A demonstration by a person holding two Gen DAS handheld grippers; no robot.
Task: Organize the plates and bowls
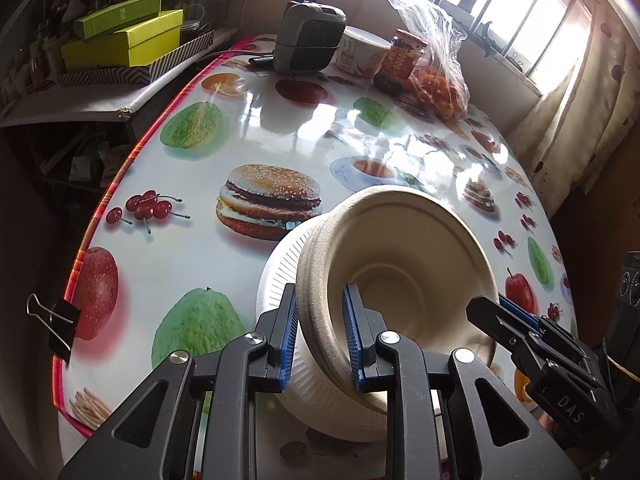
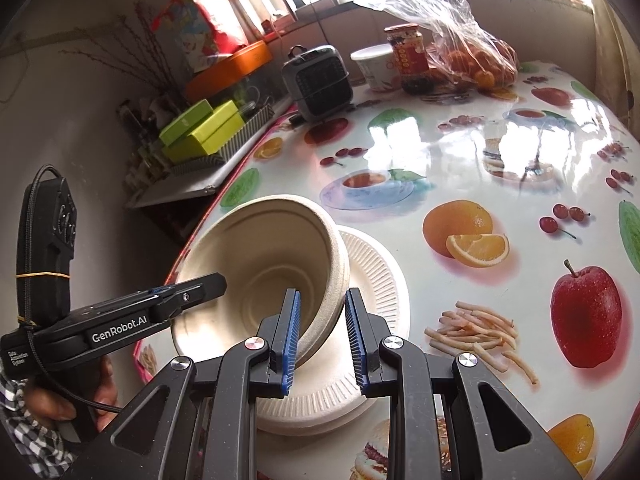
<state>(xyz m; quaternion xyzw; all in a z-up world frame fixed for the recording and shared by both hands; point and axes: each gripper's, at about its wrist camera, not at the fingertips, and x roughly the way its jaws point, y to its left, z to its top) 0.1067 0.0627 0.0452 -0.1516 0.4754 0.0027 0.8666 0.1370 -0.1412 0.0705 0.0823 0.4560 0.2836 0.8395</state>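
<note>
A stack of beige paper bowls [image 1: 396,264] is tilted on its side over a stack of white ribbed paper plates [image 1: 280,276] on the fruit-print table. My left gripper [image 1: 320,336] is shut on the left rim of the bowls. My right gripper [image 1: 492,320] grips the opposite rim. In the right wrist view the bowls [image 2: 260,264] lean on the plates [image 2: 372,280]; my right gripper [image 2: 322,340] straddles their right rim, and my left gripper [image 2: 212,284] holds the left rim.
At the table's far end stand a grey heater [image 1: 308,36], a paper cup [image 1: 364,52], a red-labelled jar [image 1: 402,60] and a plastic bag of oranges [image 1: 440,84]. Green boxes [image 1: 128,40] sit on a side shelf. A binder clip [image 1: 60,324] grips the table's left edge.
</note>
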